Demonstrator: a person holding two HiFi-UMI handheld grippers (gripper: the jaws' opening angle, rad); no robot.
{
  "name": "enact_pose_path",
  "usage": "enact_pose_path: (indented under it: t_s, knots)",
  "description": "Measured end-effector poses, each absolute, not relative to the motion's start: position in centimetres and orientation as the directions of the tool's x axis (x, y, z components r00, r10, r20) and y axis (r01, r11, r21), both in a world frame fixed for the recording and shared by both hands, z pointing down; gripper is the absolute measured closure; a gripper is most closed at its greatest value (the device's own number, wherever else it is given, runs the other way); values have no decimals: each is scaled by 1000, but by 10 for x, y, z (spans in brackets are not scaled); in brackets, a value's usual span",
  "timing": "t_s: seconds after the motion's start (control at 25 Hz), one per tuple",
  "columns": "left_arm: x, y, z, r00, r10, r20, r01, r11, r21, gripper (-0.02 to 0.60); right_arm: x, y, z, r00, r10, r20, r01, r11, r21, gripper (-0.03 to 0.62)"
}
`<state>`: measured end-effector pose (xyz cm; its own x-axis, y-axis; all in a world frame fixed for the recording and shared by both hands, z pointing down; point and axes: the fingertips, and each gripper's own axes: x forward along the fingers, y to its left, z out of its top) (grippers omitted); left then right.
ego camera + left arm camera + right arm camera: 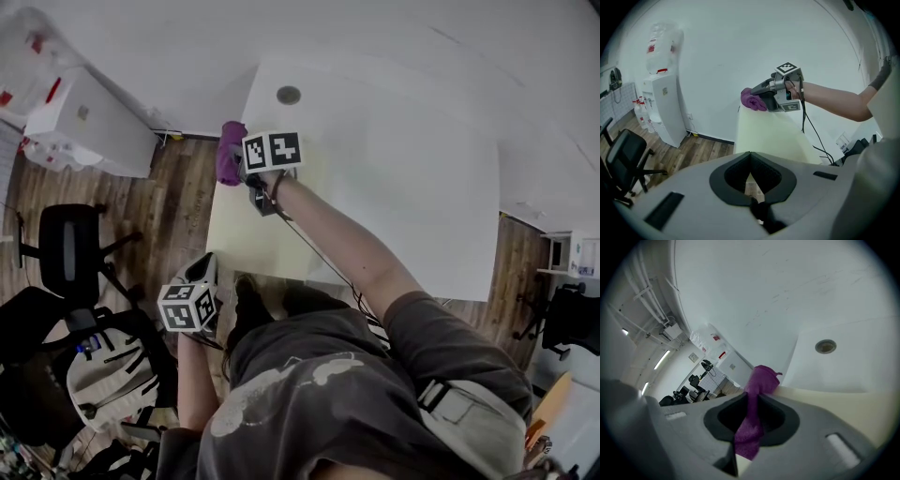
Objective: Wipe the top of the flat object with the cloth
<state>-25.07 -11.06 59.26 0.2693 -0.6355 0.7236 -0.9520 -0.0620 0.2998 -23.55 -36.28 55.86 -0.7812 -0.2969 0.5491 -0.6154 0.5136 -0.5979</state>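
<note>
A pale yellow flat sheet (pixel 246 239) lies on the near left part of the white table (pixel 394 169). My right gripper (pixel 246 171) is shut on a purple cloth (pixel 229 152), which sits at the sheet's far left corner. The cloth (pixel 759 385) runs up between the jaws, its bunched end by the sheet's edge (pixel 834 401). My left gripper (pixel 199 281) hangs off the table, near the person's body, shut with nothing in it. From there the right gripper (pixel 780 96), the cloth (pixel 752 99) and the sheet (pixel 771 136) show ahead.
A round grommet hole (pixel 289 95) sits in the table's far part. Left of the table stand a white water dispenser (pixel 89 122) and black office chairs (pixel 66 248) on wooden floor. A black cable (pixel 314 248) runs along the right arm.
</note>
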Motion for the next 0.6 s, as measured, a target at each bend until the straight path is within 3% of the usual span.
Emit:
enact_pose_path:
  t_s: [0.6]
  knots:
    - [-250, -108, 590, 350, -608, 713, -935, -175, 310, 586, -217, -369, 560, -671, -416, 614, -738, 460, -494, 528]
